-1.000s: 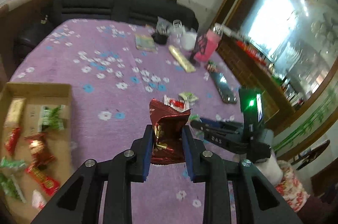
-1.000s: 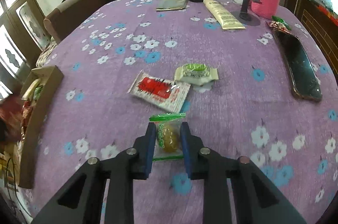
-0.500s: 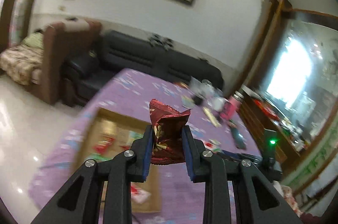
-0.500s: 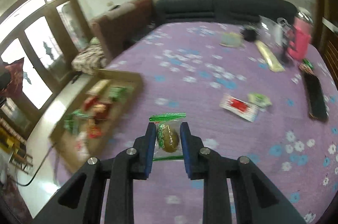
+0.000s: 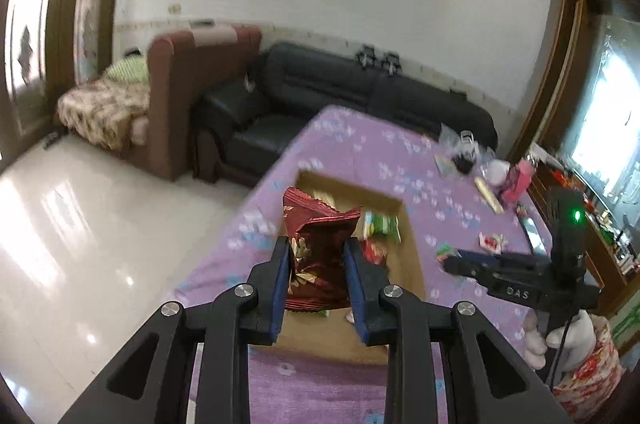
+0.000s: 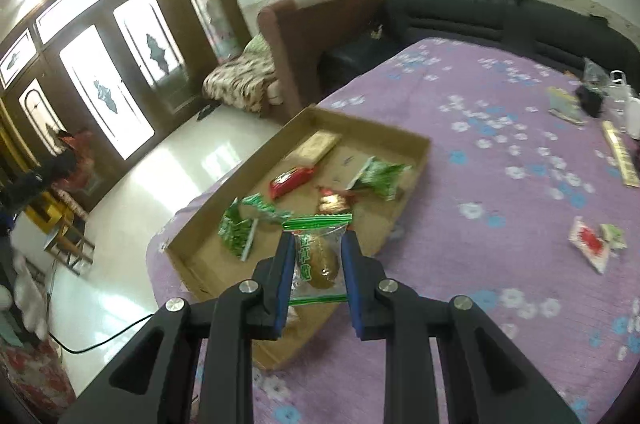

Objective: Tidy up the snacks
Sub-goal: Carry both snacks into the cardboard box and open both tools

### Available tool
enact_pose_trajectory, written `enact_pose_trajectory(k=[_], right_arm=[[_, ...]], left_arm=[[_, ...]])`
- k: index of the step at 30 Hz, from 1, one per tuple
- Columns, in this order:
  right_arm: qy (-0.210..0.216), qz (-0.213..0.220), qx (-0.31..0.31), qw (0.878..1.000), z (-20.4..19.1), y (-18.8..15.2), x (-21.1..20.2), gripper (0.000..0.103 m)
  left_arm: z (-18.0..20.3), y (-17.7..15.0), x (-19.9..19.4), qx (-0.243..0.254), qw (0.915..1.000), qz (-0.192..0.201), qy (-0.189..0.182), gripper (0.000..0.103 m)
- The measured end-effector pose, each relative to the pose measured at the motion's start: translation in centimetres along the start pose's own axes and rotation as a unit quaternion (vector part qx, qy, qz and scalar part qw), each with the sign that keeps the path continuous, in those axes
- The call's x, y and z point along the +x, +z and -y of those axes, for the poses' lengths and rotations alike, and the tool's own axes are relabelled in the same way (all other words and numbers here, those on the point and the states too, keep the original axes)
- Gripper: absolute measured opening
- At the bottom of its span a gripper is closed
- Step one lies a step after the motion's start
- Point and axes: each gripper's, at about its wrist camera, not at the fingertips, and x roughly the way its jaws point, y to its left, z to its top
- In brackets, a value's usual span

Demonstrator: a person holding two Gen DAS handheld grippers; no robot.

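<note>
My left gripper (image 5: 316,266) is shut on a crinkled dark red snack packet (image 5: 316,256), held up over the near part of the shallow cardboard tray (image 5: 412,264). My right gripper (image 6: 316,264) is shut on a clear, green-edged wrapper with a brown sweet (image 6: 318,256), hanging over the tray's near right edge (image 6: 412,171). Inside the tray lie a red bar (image 6: 291,179), a gold-beige bar (image 6: 318,147), green wrappers (image 6: 380,177) and a small red-gold sweet (image 6: 332,201). The right gripper (image 5: 450,260) also shows at the right of the left wrist view.
The tray sits near the edge of a table with a purple flowered cloth (image 6: 500,151). A red-and-white packet (image 6: 590,242) and a pale green one (image 6: 614,234) lie further right on the cloth. A phone (image 5: 532,234), pink bottle (image 5: 518,181) and cups stand at the far end. Sofas and tiled floor lie beyond.
Both grippers have swung left across the table, each keeping its snack, from the loose packets in the middle to above the cardboard tray. The right one also rose.
</note>
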Motion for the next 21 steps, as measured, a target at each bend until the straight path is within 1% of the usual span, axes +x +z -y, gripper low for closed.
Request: enact_pose_trajectory(k=[4,10,15,21], right_arm=[[0.007,-0.022,-0.006,1.000,-1.1,0.7,2.9,0.023],[0.021,-0.043,0.003,0.999,-1.8,2.6,6.7,0.023],[0.017,-0.053,0.005,0.998,-2.1,4.2,9.6,0.023],[0.014,-0.071,0.005,0.997,-2.5,5.1,12.6,0.023]], left_arm=[[0.4,-1.7,4.3,-0.001,0.9987,-0.046,-0.022,0.028],[1.4,-4.1,8.7,0.002,0.9942,-0.103,-0.032,0.028],[0.7,-4.8,10.9,-0.010,0.9916,-0.126,-0.029,0.028],[0.0,-5.0,11.8,-0.026,0.9900,-0.134,-0.035,0.027]])
